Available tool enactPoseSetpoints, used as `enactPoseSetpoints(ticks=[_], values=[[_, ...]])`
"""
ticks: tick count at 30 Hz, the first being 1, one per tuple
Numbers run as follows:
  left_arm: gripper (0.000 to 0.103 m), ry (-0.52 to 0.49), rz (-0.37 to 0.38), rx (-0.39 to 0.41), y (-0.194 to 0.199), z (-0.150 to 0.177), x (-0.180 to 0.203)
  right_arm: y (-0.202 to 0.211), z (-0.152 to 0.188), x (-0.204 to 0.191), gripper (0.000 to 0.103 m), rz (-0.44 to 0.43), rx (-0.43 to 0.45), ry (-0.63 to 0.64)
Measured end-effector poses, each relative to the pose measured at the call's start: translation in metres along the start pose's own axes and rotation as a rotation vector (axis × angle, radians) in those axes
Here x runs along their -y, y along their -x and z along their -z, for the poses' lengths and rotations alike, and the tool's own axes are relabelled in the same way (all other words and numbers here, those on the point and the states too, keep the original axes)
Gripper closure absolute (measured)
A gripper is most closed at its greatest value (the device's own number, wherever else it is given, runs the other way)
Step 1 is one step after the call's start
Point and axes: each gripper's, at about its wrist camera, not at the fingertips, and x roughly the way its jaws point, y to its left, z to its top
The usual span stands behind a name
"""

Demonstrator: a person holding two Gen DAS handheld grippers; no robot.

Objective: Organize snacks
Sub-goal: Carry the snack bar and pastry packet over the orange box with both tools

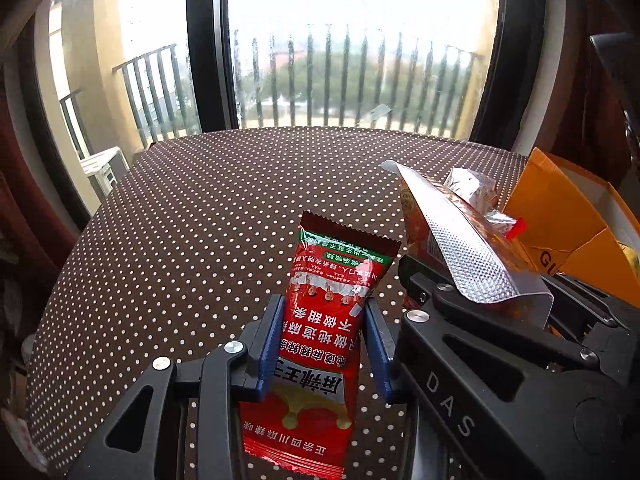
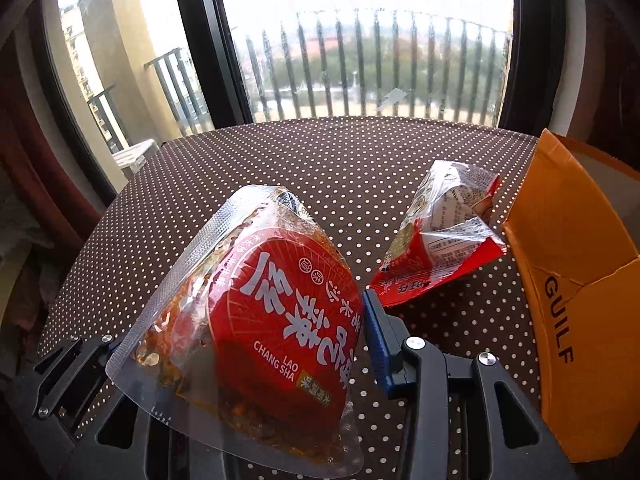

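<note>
My left gripper (image 1: 324, 336) is shut on a tall red snack packet (image 1: 320, 320) with white Chinese lettering, held upright above the dotted table (image 1: 200, 220). My right gripper (image 2: 256, 320) is shut on a large red and clear pouch marked LAO CHANG SHA (image 2: 256, 312); its left finger is hidden behind the pouch. That pouch (image 1: 460, 248) and the right gripper's black body show at the right of the left wrist view. A small clear and red packet (image 2: 436, 236) lies on the table just left of the open orange cardboard box (image 2: 576, 280).
The round table has a brown cloth with white dots (image 2: 340, 160). The orange box (image 1: 568, 216) stands at the table's right edge. A window with a black frame (image 1: 208, 48) and a balcony railing lie behind the table.
</note>
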Motion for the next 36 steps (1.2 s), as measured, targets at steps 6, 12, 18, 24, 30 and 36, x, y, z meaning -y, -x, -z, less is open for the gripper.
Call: enactPoseSetpoints(ticks=[6,12,18,24,30,36], values=[[0.065,0.001,-0.017,0.056,0.032,-0.002,0.014,0.026,-0.009,0.006,0.057,-0.02,0.05,0.022],[0.065,0.008,-0.034,0.099,0.057,-0.009,0.029,0.051,-0.014,0.016,0.057,-0.042,0.091,0.046],[0.065,0.005,-0.046,0.146,0.085,-0.01,0.044,0.077,-0.021,0.024,0.057,-0.071,0.134,0.071],[0.065,-0.009,-0.045,0.203,0.104,-0.017,0.062,0.104,-0.027,0.039,0.057,-0.08,0.191,0.082],[0.065,-0.028,-0.032,0.244,0.115,-0.023,0.087,0.123,-0.031,0.06,0.057,-0.071,0.237,0.078],[0.065,-0.057,-0.013,0.27,0.118,-0.023,0.112,0.133,-0.032,0.086,0.057,-0.057,0.268,0.059]])
